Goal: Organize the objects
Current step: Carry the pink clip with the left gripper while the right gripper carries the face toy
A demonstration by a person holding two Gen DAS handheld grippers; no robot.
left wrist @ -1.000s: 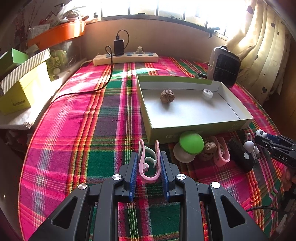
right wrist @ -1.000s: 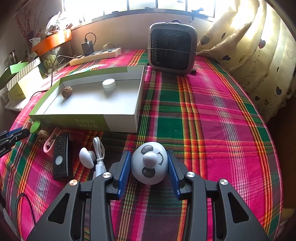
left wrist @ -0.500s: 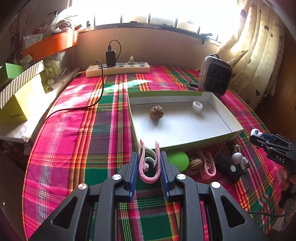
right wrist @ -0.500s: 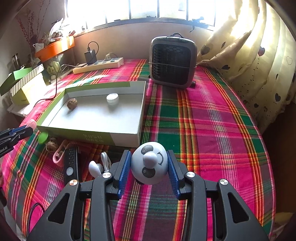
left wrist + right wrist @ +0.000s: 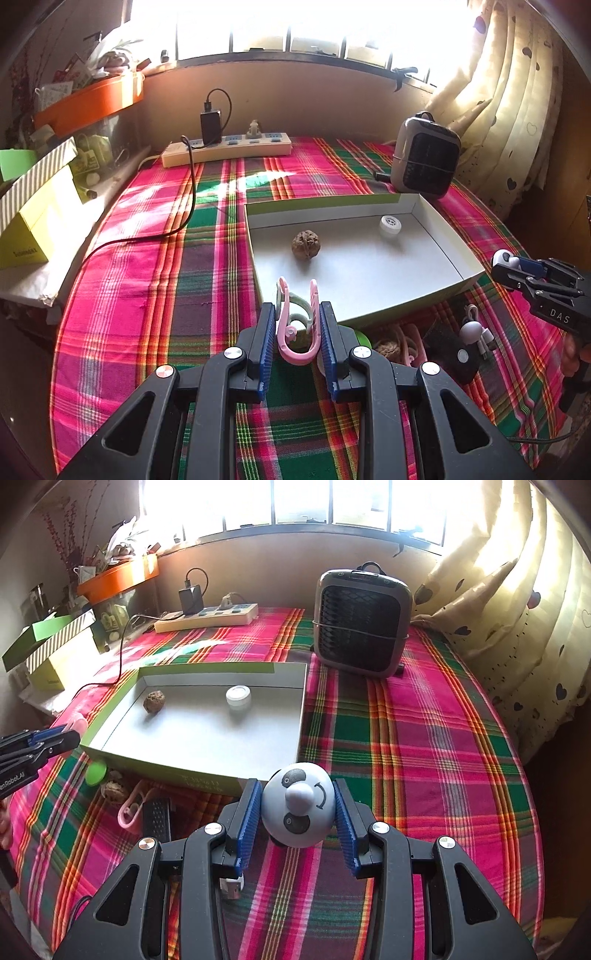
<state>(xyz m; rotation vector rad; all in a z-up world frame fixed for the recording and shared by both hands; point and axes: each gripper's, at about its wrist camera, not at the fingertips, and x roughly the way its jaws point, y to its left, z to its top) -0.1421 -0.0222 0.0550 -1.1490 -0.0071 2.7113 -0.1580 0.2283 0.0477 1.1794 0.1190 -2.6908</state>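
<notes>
My left gripper (image 5: pixel 297 314) is shut on a pink clip (image 5: pixel 297 332) with a pale green clip hooked in it, held above the near left corner of the shallow green-sided box (image 5: pixel 373 314). My right gripper (image 5: pixel 298 805) is shut on a round white panda-faced toy (image 5: pixel 300 805), lifted just before the box's near wall (image 5: pixel 192 773). Inside the box lie a walnut (image 5: pixel 306 244) and a small white round cap (image 5: pixel 390 223). On the cloth before the box lie a green ball (image 5: pixel 96 771), another walnut (image 5: pixel 113 792), a pink clip (image 5: pixel 130 810), a black remote (image 5: pixel 157 818) and white earphones (image 5: pixel 474 330).
A plaid cloth (image 5: pixel 155 266) covers the table. A small grey heater (image 5: pixel 364 622) stands behind the box's right end. A power strip (image 5: pixel 225 147) with a charger and black cable lies at the back. Yellow and green boxes (image 5: pixel 33 218) crowd the left edge. A curtain (image 5: pixel 517 627) hangs on the right.
Both grippers have risen with their loads and drawn back a little from the box; the box and the loose things before it now sit lower and farther in both views.
</notes>
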